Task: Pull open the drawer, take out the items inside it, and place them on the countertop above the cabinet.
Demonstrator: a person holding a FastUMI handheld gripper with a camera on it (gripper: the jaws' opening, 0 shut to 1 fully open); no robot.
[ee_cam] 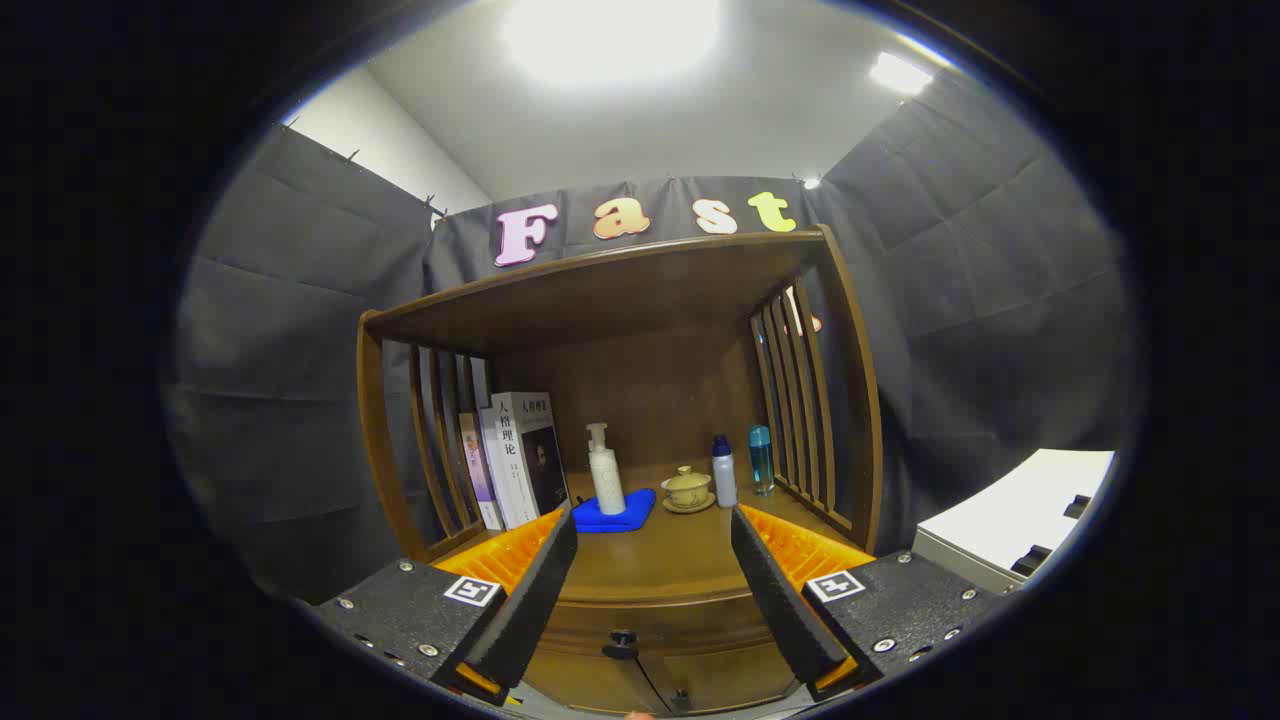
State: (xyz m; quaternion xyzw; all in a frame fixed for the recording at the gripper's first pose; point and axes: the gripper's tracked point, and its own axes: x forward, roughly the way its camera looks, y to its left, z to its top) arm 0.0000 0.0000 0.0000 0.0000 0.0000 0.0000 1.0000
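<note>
A brown wooden cabinet [620, 310] with slatted sides stands ahead. Its drawer [650, 618] sits shut below the countertop [660, 565], with a small dark knob [622, 640] on its front. My gripper [652, 530] is open, its two fingers spread wide with nothing between them. The knob lies low between the fingers, slightly nearer the left one. What lies inside the drawer is hidden.
On the countertop stand several books [515, 455] at the left, a white pump bottle [605, 470] on a blue cloth [615, 515], a lidded teacup on a saucer [688, 488] and two small bottles [740, 465]. A white table [1010, 520] is at the right.
</note>
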